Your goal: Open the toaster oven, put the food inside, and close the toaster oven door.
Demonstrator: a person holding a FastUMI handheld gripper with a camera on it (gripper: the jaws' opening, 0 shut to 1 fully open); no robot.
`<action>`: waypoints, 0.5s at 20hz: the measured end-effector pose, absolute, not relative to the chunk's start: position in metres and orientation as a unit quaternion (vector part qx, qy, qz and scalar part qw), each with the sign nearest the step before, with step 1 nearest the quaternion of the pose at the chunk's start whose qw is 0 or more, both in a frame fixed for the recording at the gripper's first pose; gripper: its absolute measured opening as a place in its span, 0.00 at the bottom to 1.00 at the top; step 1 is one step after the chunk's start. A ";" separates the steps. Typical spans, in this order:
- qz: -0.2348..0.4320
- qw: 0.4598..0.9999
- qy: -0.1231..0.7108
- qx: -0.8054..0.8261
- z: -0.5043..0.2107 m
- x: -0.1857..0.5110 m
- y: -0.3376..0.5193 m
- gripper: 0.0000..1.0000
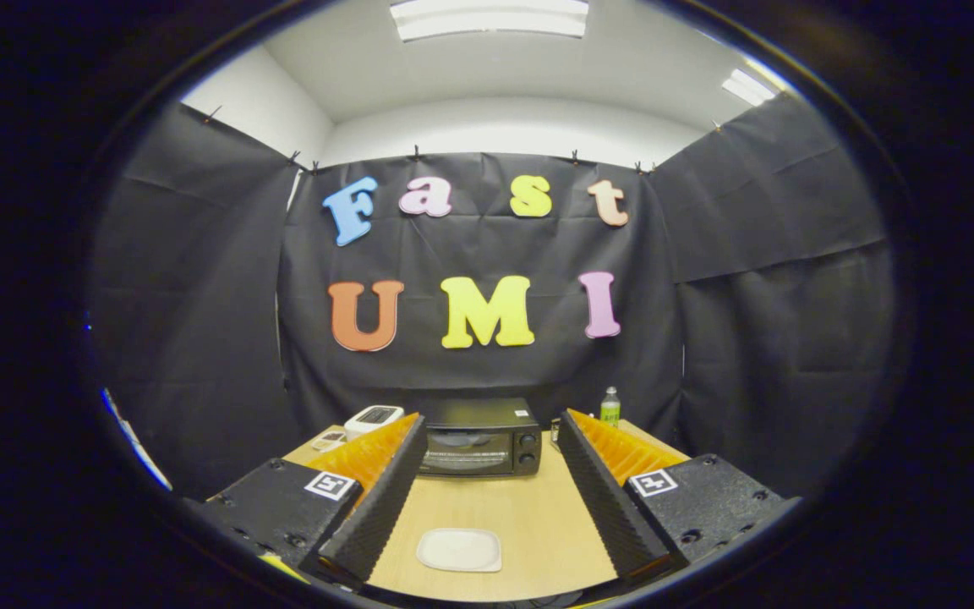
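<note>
On the far side of the worktop [538,516], the toaster oven [480,438] stands with its door closed. Near, between the fingers of the released tool [487,440], lies a white plate [459,550] that looks bare. That fits food already shut inside or none brought yet; through the glass I cannot tell.

table [529,507]: smooth light wood | toaster oven [481,438]: glossy glass door | plate [459,550]: matt white | wall: matt cloth

Bright ceiling panels [489,17] light the booth evenly; sharp centre, strong fisheye bending at edges, faint shadows
</note>
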State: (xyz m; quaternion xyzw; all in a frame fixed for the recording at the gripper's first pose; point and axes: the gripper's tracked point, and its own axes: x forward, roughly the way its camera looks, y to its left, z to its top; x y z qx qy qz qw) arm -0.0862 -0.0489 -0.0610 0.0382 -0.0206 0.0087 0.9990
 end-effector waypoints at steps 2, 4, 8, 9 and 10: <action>0.009 0.999 -0.016 0.040 -0.066 -0.086 -0.050 1.00; 0.011 0.999 -0.017 0.041 -0.066 -0.085 -0.049 1.00; 0.005 0.999 -0.024 0.048 -0.067 -0.085 -0.053 1.00; 0.001 0.998 -0.032 0.052 -0.064 -0.087 -0.055 1.00; -0.002 0.998 -0.038 0.056 -0.062 -0.088 -0.058 1.00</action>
